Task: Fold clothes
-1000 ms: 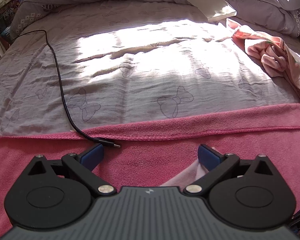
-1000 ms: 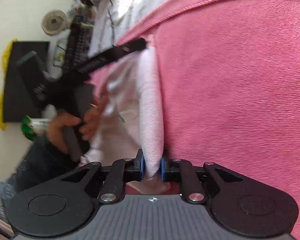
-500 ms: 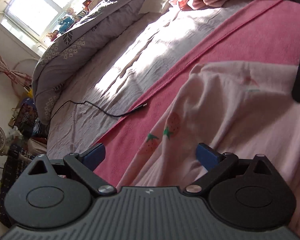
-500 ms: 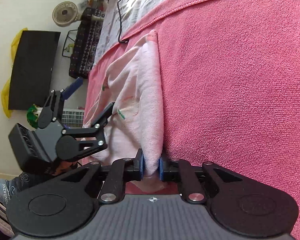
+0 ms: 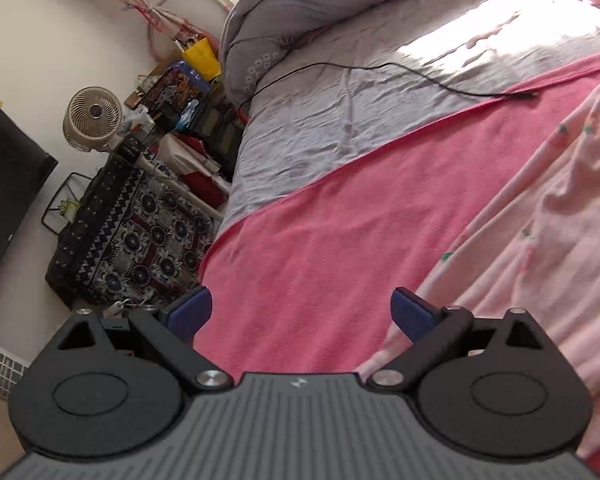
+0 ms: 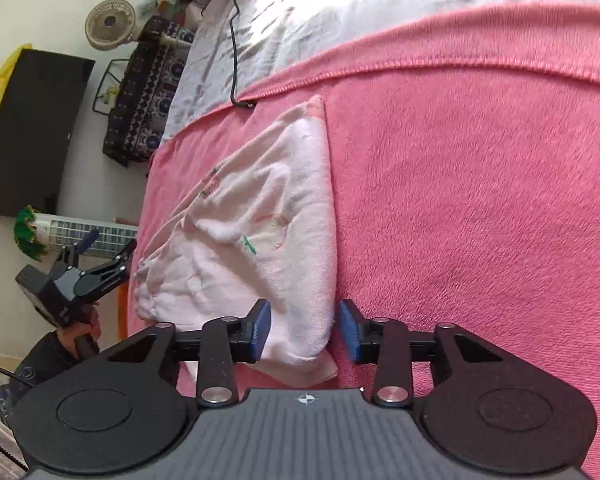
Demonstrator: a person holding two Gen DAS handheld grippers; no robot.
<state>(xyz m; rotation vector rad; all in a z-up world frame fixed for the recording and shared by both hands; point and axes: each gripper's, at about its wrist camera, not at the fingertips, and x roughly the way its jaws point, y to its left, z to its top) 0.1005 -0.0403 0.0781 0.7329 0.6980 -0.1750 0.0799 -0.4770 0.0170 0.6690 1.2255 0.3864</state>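
A pale pink garment with strawberry prints [image 6: 268,216] lies folded on the pink towel [image 6: 480,184] on the bed. My right gripper [image 6: 304,330] is open, its jaws either side of the garment's near corner, which rests on the towel. My left gripper [image 5: 300,312] is open and empty above the towel [image 5: 320,248]; the garment [image 5: 540,248] lies to its right. The left gripper also shows in the right wrist view [image 6: 96,252], off the bed's left edge.
A black cable [image 5: 420,74] lies on the grey sheet [image 5: 340,120] with its plug at the towel's far edge. A quilt [image 5: 320,4] is heaped at the back. A fan [image 5: 92,118] and patterned furniture [image 5: 132,236] stand beside the bed.
My right gripper has opened and let go of the garment, which now lies flat. My left gripper has swung left, away from the garment, toward the bed's edge.
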